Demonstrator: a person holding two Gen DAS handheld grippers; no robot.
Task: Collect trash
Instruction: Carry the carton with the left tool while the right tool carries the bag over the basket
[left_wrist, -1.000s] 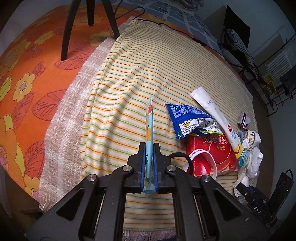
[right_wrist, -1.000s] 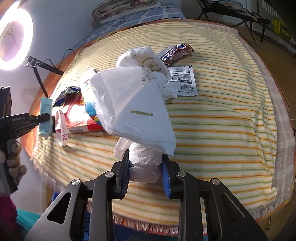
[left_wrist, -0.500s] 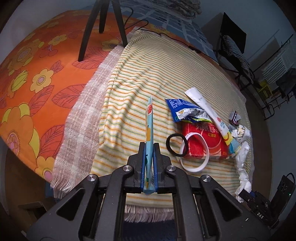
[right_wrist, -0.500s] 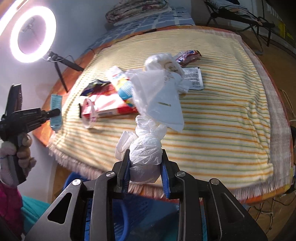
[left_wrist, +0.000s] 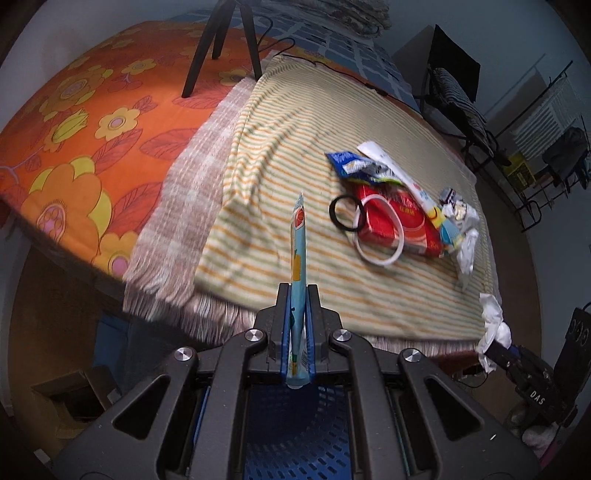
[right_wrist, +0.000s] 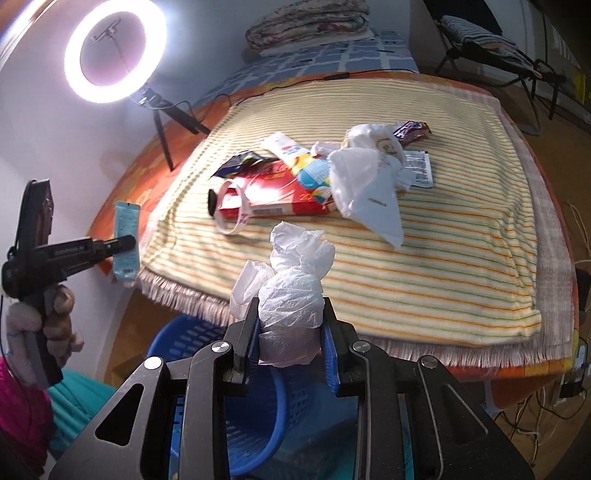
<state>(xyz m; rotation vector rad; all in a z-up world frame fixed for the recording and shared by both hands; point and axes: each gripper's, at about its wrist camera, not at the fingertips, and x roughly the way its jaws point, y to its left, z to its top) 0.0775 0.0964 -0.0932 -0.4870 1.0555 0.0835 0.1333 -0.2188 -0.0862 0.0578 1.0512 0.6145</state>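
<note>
My left gripper is shut on a light-blue snack wrapper, held edge-on above a blue perforated basket; it also shows in the right wrist view. My right gripper is shut on a crumpled white plastic bag, just off the bed's front edge, over the blue basket. On the striped blanket lie a red packet, a blue wrapper, a white tube, a black ring, a white band and a white bag.
A chocolate wrapper and a printed sachet lie at the pile's far side. A ring light on a tripod stands on the orange floral sheet. A cardboard box sits on the floor at left.
Both grippers have pulled back off the bed with their loads, the white bag now lifted free of the pile. The blue basket has come into view beneath them.
</note>
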